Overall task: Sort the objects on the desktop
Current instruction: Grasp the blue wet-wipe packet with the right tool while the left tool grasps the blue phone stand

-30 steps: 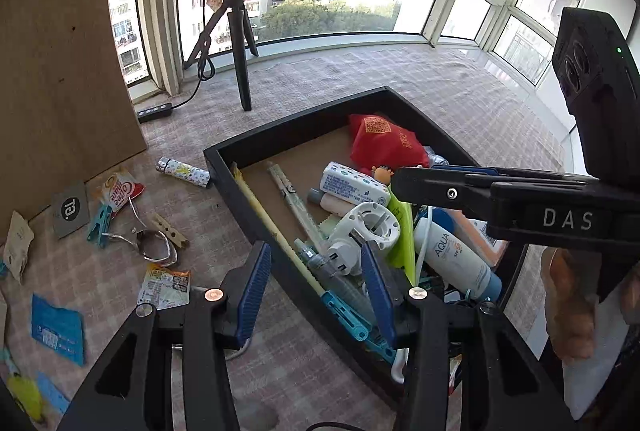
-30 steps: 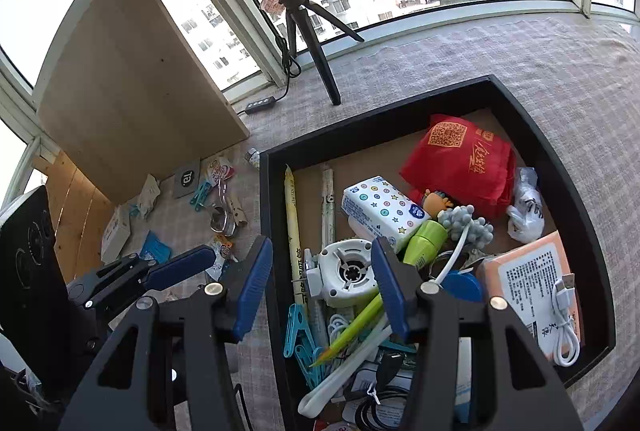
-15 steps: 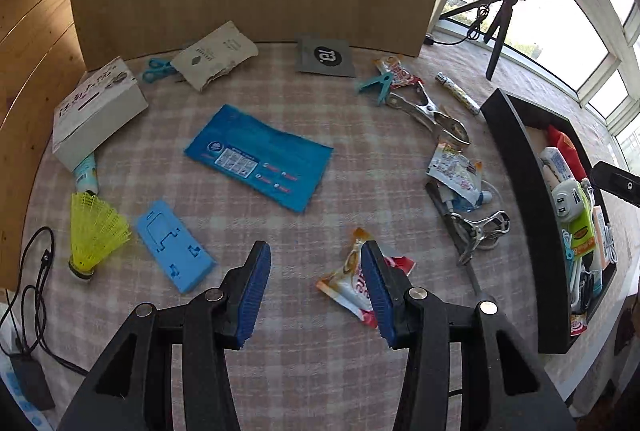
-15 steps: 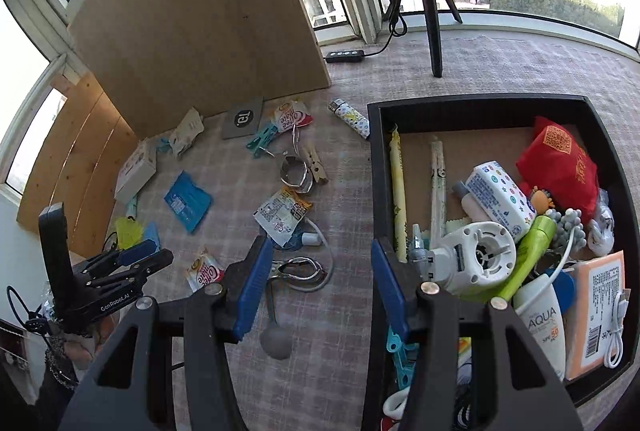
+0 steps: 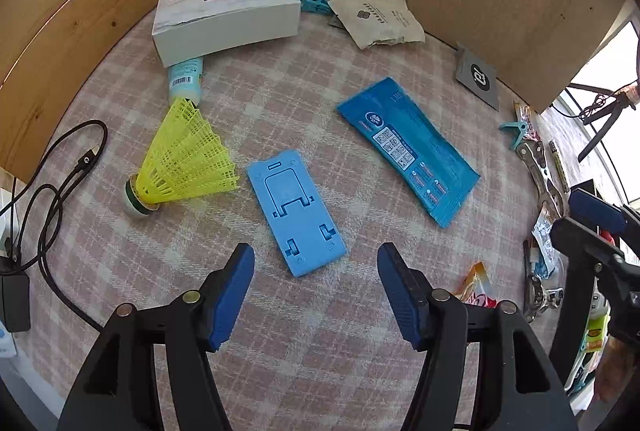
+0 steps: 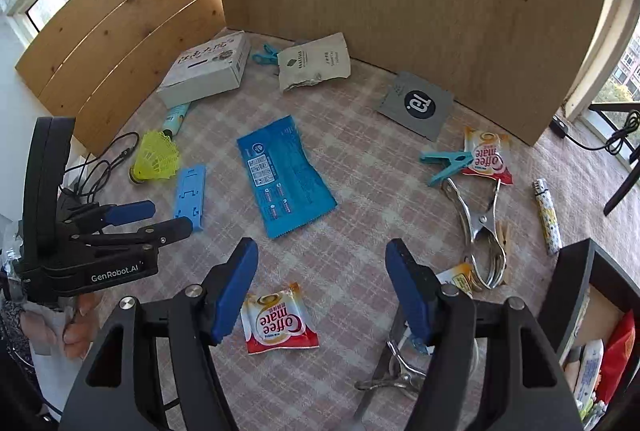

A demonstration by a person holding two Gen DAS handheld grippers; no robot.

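- Left wrist view: the left gripper (image 5: 316, 261) has its jaws spread wide, they've just been opening, and nothing is pinched. The near end of the blue phone stand (image 5: 297, 215) lies flat on the bench (image 5: 280, 331) in the gap between them, no contact that I can see.
- Just left of the stand is a yellow shuttlecock (image 5: 180, 167) on its side, with a small light-blue tube (image 5: 185, 79) behind it that pokes out from under a white box (image 5: 226, 13).
- To the right of the stand sits a flat blue wipes packet (image 5: 408, 149), well clear of it.
- A black cable (image 5: 52, 183) loops along the left edge.
- Right wrist view: the right gripper (image 6: 322, 263) also has its jaws spread, just opened further, holding nothing. A Coffee mate sachet (image 6: 278, 325) lies on the checked cloth between them, closer to the left pad.
- Further out on the right are a metal clamp (image 6: 480, 227), a teal clothespin (image 6: 446, 165), a second sachet (image 6: 488, 155) and a patterned lighter (image 6: 546, 215).
- The black tray (image 6: 568, 283) peeks in at the lower right corner, already holding stuff.
- At the left edge a hand (image 6: 76, 327) holds the other gripper.
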